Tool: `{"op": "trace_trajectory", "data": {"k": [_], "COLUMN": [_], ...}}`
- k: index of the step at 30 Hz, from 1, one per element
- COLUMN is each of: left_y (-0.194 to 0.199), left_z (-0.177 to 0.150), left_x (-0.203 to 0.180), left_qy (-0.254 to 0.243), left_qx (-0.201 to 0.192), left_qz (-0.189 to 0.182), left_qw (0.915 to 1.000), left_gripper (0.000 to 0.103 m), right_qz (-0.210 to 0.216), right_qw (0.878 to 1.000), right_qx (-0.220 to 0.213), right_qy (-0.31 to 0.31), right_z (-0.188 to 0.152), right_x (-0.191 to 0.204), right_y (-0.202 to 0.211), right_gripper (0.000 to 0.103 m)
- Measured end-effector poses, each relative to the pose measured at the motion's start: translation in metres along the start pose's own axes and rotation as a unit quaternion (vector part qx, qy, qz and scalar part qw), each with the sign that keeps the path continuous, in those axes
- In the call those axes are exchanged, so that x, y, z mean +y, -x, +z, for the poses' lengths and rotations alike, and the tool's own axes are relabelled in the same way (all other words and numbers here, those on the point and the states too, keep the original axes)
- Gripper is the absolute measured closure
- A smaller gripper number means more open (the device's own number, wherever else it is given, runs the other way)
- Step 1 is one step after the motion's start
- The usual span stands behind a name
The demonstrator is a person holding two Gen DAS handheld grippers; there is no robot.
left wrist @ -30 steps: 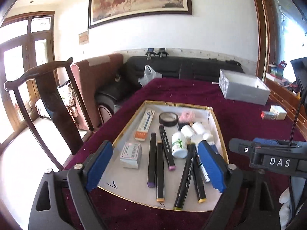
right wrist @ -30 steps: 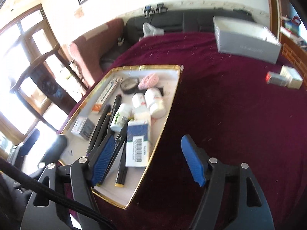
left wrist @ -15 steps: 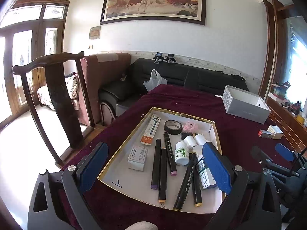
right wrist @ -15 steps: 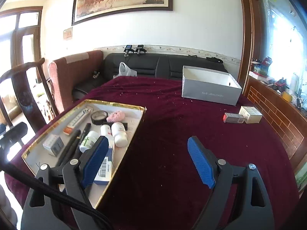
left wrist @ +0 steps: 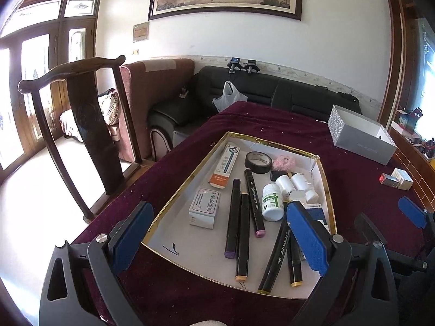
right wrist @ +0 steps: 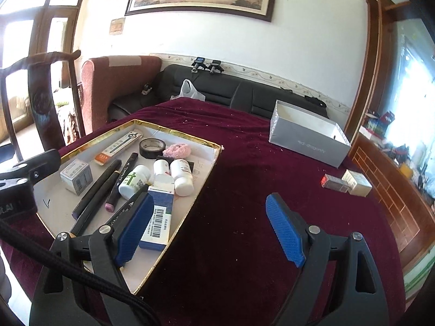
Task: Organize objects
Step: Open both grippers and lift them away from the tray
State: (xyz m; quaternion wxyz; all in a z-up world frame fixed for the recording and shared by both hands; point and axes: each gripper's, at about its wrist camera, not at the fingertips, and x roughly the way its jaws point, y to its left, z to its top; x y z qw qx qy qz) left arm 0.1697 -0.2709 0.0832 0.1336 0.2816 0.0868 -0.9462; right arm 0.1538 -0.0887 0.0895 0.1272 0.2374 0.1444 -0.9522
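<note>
Both tools stand wide apart and grasp nothing: the left gripper [left wrist: 217, 237] hangs over the shallow gold-rimmed white tray [left wrist: 190, 179], the right gripper [right wrist: 209, 228] over its right edge. Inside lie black marker pens [left wrist: 236, 217], white pill bottles [right wrist: 182, 176], small medicine cartons [left wrist: 205, 207] and a black tape roll [left wrist: 258, 161]. Farther back on the maroon tablecloth [right wrist: 244, 190], an open grey cardboard box [right wrist: 307, 141] stands apart.
</note>
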Motion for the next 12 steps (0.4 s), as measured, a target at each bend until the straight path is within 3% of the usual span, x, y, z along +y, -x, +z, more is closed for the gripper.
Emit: {"op": "trace_trajectory", "data": {"k": [12], "left_y": [-0.013], "left_z": [-0.004], "left_x": [0.011], "left_qy": [0.016], "left_qx": [0.022], "left_qz": [0.028], "left_qw": [0.9992], "left_gripper": [0.006], "right_qz": [0.013], "right_qw": [0.998], "right_qx": [0.003], "right_qy": [0.054], "right_z": [0.002], "right_x": [0.026], "right_y": [-0.007], "right_gripper": [0.018]}}
